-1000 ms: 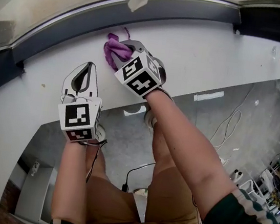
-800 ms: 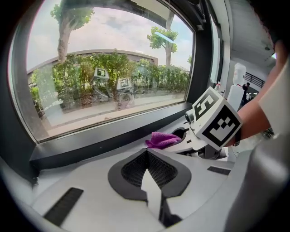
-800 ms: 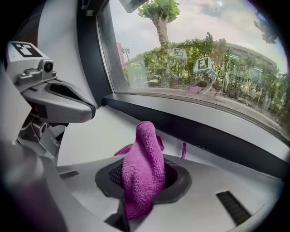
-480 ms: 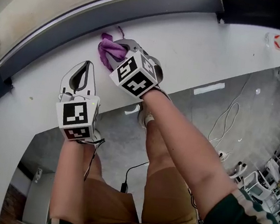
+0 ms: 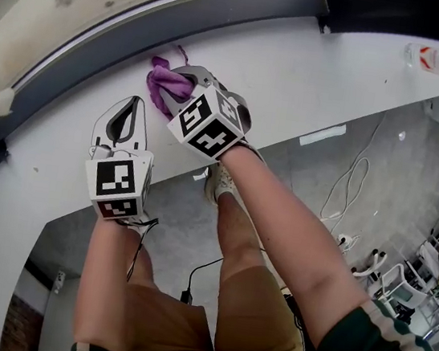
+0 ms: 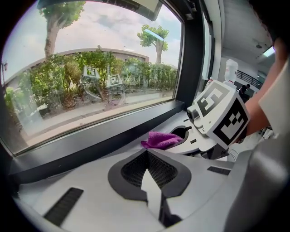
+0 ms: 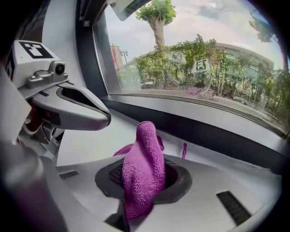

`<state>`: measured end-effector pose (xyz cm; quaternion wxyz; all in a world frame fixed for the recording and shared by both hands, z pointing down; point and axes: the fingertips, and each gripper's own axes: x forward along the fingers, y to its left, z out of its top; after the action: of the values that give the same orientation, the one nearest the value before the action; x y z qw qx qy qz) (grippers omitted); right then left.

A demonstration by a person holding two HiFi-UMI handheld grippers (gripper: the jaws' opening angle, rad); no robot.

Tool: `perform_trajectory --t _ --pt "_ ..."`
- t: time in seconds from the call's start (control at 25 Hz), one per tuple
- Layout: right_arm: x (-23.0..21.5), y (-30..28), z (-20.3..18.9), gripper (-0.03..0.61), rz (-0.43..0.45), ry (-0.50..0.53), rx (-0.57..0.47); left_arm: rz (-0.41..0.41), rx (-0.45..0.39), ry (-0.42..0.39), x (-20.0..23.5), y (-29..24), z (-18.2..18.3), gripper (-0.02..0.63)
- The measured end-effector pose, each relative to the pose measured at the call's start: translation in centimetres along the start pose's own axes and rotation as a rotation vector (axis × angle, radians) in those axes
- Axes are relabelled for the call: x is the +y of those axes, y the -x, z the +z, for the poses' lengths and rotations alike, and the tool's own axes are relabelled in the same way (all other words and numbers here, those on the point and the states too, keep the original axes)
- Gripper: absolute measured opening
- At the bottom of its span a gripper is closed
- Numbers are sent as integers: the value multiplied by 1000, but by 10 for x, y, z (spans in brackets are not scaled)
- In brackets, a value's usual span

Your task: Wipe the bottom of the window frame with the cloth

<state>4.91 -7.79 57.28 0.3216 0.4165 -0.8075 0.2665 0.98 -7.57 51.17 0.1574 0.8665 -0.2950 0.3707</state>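
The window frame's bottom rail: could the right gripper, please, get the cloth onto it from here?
Probably yes: the right gripper, shut on the cloth, sits just short of the frame, only bare sill between.

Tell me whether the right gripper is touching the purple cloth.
Touching. The right gripper view shows the right gripper shut on the purple cloth, pinched between its jaws.

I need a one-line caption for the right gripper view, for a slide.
Right gripper shut on a purple cloth, pointed at the dark bottom window frame, left gripper beside it.
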Motion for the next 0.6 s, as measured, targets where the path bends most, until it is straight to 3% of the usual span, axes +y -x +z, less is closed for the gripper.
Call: perform_trajectory --t 0.6 --pt "-56 42 -34 97 -40 -49 -19 -51 -3 -96 -59 -44 30 8"
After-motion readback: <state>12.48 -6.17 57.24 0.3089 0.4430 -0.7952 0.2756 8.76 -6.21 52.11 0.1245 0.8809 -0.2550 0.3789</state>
